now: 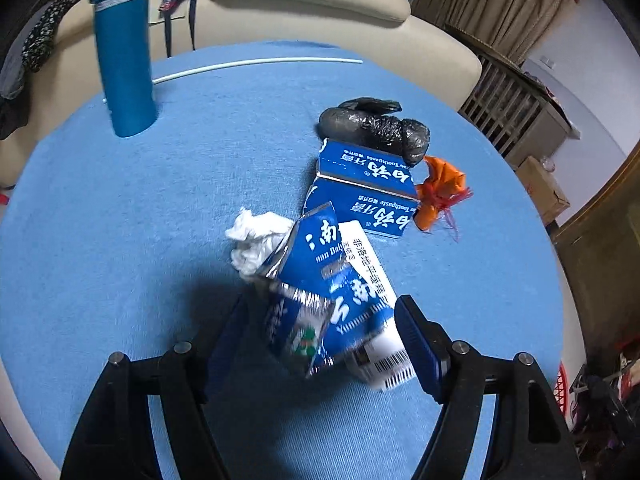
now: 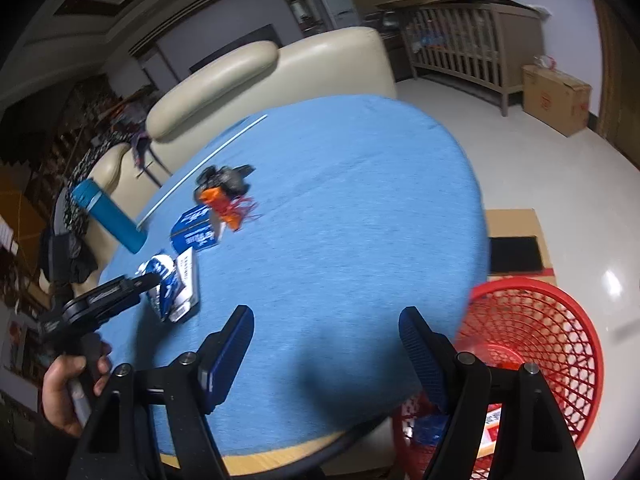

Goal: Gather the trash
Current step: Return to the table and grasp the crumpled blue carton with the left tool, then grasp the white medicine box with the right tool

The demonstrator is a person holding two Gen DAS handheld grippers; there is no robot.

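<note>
as the trash pile sits on the blue-covered desk (image 1: 120, 220), the left tool (image 1: 320, 332) is right at it: a crumpled blue toothpaste box (image 1: 320, 280) lies between its two pads, w/ a white barcoded box (image 1: 380, 320) tucked along the right-hand side. jaws roughly half open; the right pad looks to touch the white box, the left pad stands apart w/ a gap, so no real grip yet imo. the blue box's long axis runs away from the tool, slightly tilted to the left, i.e. roughly along the pointing line, so closing would pinch it across its narrow width.

further out from the left tool: white crumpled tissue (image 1: 256, 240) just left of the box, a second blue toothpaste box (image 1: 360, 188) beyond, then a black bag wad (image 1: 376, 124) and an orange scrap (image 1: 440, 192) touching that box's right end. a blue cylinder (image 1: 124, 60) stands upright far left, thin white rod (image 1: 260, 62) behind.

right tool (image 2: 326, 344) is open, nothing between its pads, hovering over bare desk near the edge, well apart from the pile, which lies up and left of it. red basket (image 2: 560, 340) is on the floor just right of it, some trash in it already. in the right wrist view the person's hand (image 2: 68, 388) holds the left tool at the pile.

so left is the nearer hand for the pickup; the basket lies on the right tool's side.
</note>
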